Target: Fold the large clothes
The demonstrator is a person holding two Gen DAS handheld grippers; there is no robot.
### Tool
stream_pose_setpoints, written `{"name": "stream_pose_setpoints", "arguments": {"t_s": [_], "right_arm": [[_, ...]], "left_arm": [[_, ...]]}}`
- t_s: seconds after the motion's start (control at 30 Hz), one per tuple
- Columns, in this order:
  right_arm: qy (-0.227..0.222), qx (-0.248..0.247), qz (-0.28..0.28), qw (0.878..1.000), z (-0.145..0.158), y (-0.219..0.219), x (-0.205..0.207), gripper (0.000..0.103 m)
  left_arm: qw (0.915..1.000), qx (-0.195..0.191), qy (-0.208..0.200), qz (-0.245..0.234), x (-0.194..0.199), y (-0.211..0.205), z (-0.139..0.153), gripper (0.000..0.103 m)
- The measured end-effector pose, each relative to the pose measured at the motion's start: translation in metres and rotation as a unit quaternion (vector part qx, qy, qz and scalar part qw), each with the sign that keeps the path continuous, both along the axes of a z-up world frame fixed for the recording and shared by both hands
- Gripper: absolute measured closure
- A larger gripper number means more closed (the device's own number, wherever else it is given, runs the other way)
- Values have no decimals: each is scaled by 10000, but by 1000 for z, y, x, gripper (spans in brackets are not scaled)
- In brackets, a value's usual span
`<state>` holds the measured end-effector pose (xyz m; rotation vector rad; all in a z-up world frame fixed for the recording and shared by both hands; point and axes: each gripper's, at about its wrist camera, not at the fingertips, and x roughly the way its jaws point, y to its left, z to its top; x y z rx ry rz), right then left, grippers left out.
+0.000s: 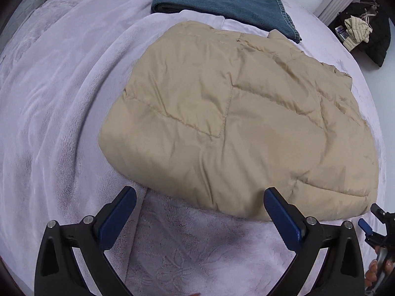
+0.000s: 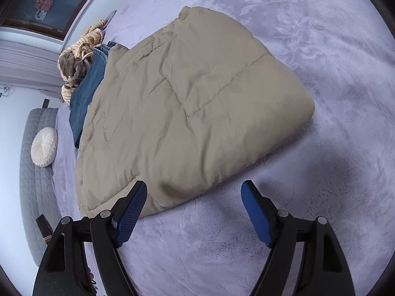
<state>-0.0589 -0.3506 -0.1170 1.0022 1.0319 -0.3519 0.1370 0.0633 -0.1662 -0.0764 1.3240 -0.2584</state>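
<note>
folding looks nearly done: tan quilted puffer coat [image 1: 234,123] lies doubled ahead of my left claw [image 1: 200,212] and right claw [image 2: 193,209], both spread wide and empty; next i must grab its near edge.

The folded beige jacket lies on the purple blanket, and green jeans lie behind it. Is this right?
Not quite: the jeans are blue, not green, as the left wrist view shows. The folded beige jacket does lie on the purple blanket.
</note>
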Motion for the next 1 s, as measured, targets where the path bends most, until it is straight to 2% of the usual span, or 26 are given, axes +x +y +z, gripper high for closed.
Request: {"name": "stream_pose_setpoints", "arguments": {"t_s": [0.1, 0.2, 0.27, 0.33, 0.37, 0.43, 0.53, 0.8, 1.0], "right_arm": [[-53, 150, -101, 9998, -11, 0, -4, 20], [-142, 306, -230, 9992, -18, -3, -10, 17], [-221, 402, -309, 9985, -20, -5, -13, 17], [-295, 507, -404, 9975, -24, -8, -16, 10], [-324, 558, -446, 9969, -26, -9, -17, 2], [-432, 663, -554, 9953, -29, -13, -18, 0], [-487, 774, -605, 9940, -34, -16, -15, 0], [-779, 1179, -661, 9878, -47, -17, 9, 0], [-1042, 1472, -774, 9805, -56, -22, 39, 0]], "left_arm": [[9991, -313, 262, 136, -2, 9, -13, 0], [9926, -1014, 563, 348, -6, 20, -24, 0], [9852, -1482, 687, 517, -9, 28, -30, 0], [9795, -1763, 736, 638, -10, 33, -35, 0], [9773, -1865, 745, 672, -10, 34, -38, 0], [9725, -2085, 758, 707, -6, 35, -42, 0], [9681, -2276, 713, 767, 1, 32, -46, 0], [9627, -2437, 549, 1040, 35, 18, -54, 0], [9502, -2644, 437, 1590, 63, 7, -57, 0]]}}
